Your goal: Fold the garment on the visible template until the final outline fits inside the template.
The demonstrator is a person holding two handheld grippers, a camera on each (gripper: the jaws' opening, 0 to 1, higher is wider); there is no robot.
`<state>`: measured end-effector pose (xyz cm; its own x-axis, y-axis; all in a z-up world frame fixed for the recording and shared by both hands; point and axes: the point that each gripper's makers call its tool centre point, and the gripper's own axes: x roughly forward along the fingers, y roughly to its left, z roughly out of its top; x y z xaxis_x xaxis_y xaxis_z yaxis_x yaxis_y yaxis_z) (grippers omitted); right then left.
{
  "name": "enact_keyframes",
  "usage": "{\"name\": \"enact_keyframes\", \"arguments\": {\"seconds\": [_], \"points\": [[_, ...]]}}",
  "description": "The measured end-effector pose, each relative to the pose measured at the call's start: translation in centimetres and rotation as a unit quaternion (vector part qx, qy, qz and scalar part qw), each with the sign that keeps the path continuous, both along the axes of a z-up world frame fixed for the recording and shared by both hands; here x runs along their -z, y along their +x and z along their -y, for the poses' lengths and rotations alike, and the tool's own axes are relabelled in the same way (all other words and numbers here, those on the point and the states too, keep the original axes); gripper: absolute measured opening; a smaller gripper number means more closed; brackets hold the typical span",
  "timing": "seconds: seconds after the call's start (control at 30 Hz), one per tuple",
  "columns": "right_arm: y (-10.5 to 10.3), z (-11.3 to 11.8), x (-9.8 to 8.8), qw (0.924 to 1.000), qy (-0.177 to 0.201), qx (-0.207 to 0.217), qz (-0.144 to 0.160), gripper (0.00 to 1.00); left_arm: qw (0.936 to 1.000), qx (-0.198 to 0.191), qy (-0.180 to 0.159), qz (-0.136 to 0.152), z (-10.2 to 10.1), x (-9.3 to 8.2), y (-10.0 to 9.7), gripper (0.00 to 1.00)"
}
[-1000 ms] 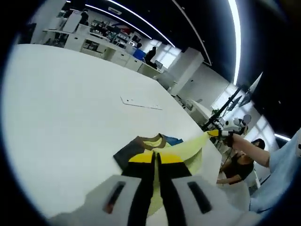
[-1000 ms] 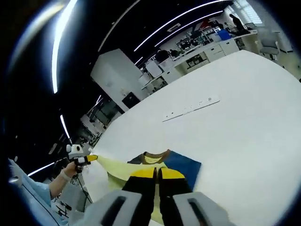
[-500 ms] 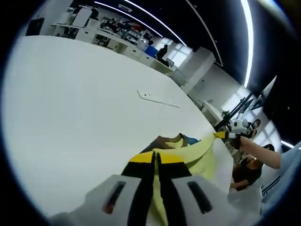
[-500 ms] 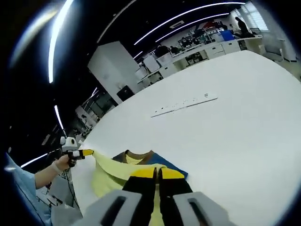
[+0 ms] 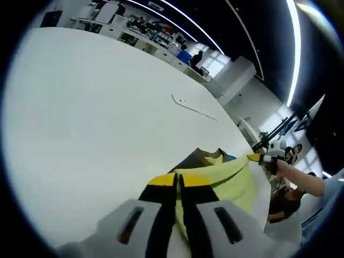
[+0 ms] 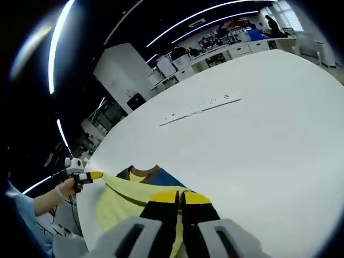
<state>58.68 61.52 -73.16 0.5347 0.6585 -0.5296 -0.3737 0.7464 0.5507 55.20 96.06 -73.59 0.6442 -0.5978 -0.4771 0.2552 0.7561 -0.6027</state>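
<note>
My left gripper (image 5: 178, 181) pinches the yellow garment (image 5: 228, 180) at six o'clock on the white table (image 5: 97, 107); my right gripper (image 6: 179, 198) likewise clamps its hem, cloth stretched between them.

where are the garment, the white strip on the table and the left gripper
garment (image 5: 228, 180), left gripper view, yellow panel.
white strip (image 6: 199, 109), right gripper view, its middle.
left gripper (image 5: 178, 185), left gripper view, between its yellow-tipped fingertips.
</note>
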Motion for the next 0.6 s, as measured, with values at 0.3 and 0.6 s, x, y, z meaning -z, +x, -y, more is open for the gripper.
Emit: {"name": "enact_keyframes", "arguments": {"seconds": [0.3,0.6], "points": [[-0.1,0.0,0.8,1.0000,0.000,0.002,-0.006,0.00,1.0000,-0.002,0.000,-0.009,-0.5,1.0,0.3,0.00],[-0.3,0.0,1.2,1.0000,-0.002,-0.001,-0.008,0.00,0.9999,0.013,-0.004,-0.006,-0.3,1.3,0.2,0.00]]}}
